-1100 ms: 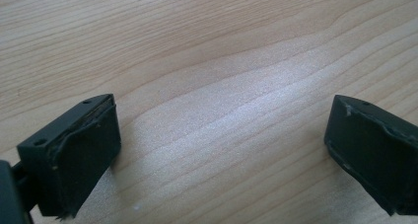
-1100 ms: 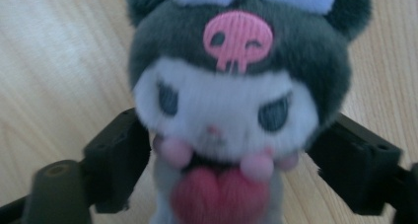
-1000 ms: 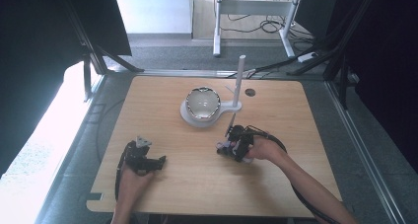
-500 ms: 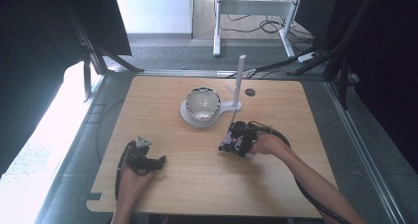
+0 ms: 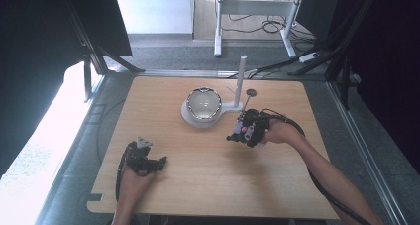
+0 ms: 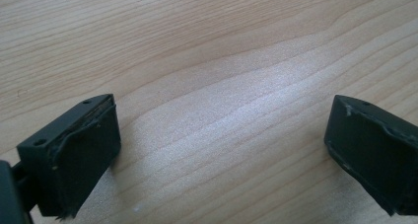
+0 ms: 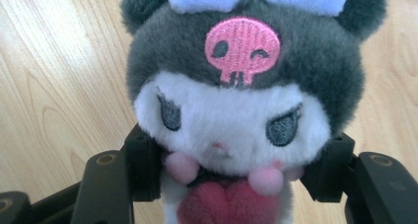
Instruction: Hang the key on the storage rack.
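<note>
The plush toy (image 7: 231, 115), dark grey with a white face and a pink skull patch, sits between the jaws of the right gripper (image 5: 246, 131), which press on both its sides, right of the table's (image 5: 198, 185) middle. Just to the far left stands a bowl (image 5: 203, 103). The left gripper (image 5: 146, 160) rests at the near left, jaws wide apart over bare wood.

A shiny bowl (image 5: 203, 104) sits on a white stand (image 5: 190, 120), just up and to the left of the right gripper (image 5: 243, 131). A white pole (image 5: 240, 81) stands up from that stand, right beside the bowl and just past the gripper. A small dark round thing (image 5: 251, 92) lies on the wooden table (image 5: 208, 180) near the pole, a little past the gripper.
</note>
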The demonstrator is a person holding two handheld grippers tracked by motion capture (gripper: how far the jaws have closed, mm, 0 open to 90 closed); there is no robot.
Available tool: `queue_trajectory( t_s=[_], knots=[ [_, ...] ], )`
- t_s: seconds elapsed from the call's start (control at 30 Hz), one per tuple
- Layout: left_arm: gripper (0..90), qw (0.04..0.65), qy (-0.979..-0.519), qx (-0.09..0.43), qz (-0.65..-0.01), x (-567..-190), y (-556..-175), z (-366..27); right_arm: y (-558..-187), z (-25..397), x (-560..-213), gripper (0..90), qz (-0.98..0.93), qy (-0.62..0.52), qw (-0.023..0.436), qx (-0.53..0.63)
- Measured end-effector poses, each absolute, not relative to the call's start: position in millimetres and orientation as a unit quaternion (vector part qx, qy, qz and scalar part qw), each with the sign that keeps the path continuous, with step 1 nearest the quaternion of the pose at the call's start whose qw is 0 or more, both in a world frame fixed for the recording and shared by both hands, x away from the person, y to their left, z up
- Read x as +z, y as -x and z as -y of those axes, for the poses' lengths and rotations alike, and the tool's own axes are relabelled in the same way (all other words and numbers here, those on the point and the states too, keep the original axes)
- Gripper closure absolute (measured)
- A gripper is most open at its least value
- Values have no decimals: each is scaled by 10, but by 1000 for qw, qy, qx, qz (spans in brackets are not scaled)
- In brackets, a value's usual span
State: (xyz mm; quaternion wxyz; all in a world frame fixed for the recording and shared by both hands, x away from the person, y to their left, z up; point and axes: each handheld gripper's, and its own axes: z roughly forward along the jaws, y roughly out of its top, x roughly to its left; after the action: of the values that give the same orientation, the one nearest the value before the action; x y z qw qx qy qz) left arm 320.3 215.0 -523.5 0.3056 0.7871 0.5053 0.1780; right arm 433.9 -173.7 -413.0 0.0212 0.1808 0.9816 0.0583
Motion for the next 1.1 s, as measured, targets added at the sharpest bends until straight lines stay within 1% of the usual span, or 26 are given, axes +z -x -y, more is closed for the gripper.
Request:
queue_trajectory(
  t_s=[0.33,0.5,1.1],
  knots=[
    [4,306,-787,179,-504,-5236,-3205,-2151,-4478,1877,-3828,372,-976,-202,22,78],
    [4,306,-787,178,-505,-5236,-3205,-2150,-4584,1973,-3647,372,-971,-222,30,83],
    [4,306,-788,177,-505,-5234,-3205,-2152,-4900,2198,-3298,373,-958,-264,60,94]
  ],
)
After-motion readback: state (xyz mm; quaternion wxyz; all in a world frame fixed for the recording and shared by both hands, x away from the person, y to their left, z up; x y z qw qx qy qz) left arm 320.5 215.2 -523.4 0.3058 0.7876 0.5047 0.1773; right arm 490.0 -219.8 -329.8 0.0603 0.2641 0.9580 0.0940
